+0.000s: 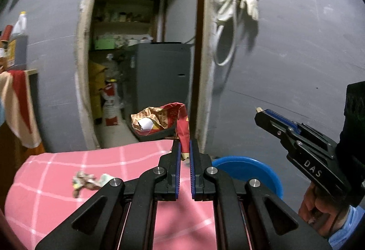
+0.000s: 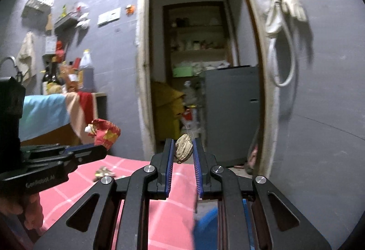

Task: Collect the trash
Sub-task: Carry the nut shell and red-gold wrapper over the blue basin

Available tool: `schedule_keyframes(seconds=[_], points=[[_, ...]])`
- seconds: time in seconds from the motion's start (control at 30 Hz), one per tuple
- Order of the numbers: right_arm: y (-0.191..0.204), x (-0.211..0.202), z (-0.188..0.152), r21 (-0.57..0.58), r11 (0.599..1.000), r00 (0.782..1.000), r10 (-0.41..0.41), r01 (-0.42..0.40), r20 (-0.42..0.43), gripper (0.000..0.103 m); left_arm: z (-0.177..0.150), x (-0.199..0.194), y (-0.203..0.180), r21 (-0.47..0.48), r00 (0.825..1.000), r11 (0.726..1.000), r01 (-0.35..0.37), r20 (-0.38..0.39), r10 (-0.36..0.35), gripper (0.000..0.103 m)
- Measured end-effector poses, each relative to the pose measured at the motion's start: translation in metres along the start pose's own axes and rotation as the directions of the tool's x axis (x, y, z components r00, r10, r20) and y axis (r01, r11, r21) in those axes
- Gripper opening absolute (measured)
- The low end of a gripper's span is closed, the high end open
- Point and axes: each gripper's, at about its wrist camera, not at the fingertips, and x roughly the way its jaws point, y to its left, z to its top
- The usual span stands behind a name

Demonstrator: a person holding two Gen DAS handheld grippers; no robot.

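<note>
Grey walls and an open doorway back a pink checked counter (image 1: 57, 172). Loose scraps (image 1: 87, 181) lie on it at left, ahead of and below the left tool (image 1: 184, 154), which is clamped on the hanging tail of a red wrapper (image 1: 159, 120). A blue tub (image 1: 251, 170) sits low between the two tools, just off the counter's right edge (likely the drop point). The right tool (image 2: 183, 152) is closed on a wadded brown lump (image 2: 183, 149); it appears the nearer to the tub.

Black grippers (image 1: 185, 149), blue-padded fingers (image 1: 178, 172), silver screws, "DAS" lettering, blue sleeve (image 1: 349, 227).
</note>
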Motion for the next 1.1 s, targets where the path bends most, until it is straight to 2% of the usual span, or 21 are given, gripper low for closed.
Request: schedule_keyframes(seconds=[0.1,0.27,0.47,0.77,1.1], points=[[-0.022,-0.005,-0.004,0.030,0.998,0.999,-0.046,0.046,-0.024,0.015,0.000,0.016,-0.018,0.001,0.999,0.999,0.037,-0.024,-0.037,0.005],[-0.058,-0.004,-0.016,0.120,0.985,0.987,-0.109,0.123,-0.117,0.015,-0.003,0.041,-0.042,-0.020,0.992,0.996,0.084,-0.090,-0.085,0.005],[-0.088,-0.003,-0.030,0.201,0.962,0.967,-0.141,0.184,-0.211,0.016,-0.013,0.071,-0.055,-0.062,0.977,0.992,0.112,-0.178,-0.121,0.005],[-0.105,0.006,-0.043,0.236,0.944,0.939,-0.150,0.228,-0.309,0.016,-0.025,0.109,-0.059,-0.131,0.938,0.981,0.140,-0.300,-0.174,0.005],[-0.110,0.016,-0.052,0.239,0.936,0.915,-0.156,0.257,-0.373,0.016,-0.046,0.130,-0.070,-0.131,0.894,0.980,0.153,-0.405,-0.194,0.006]])
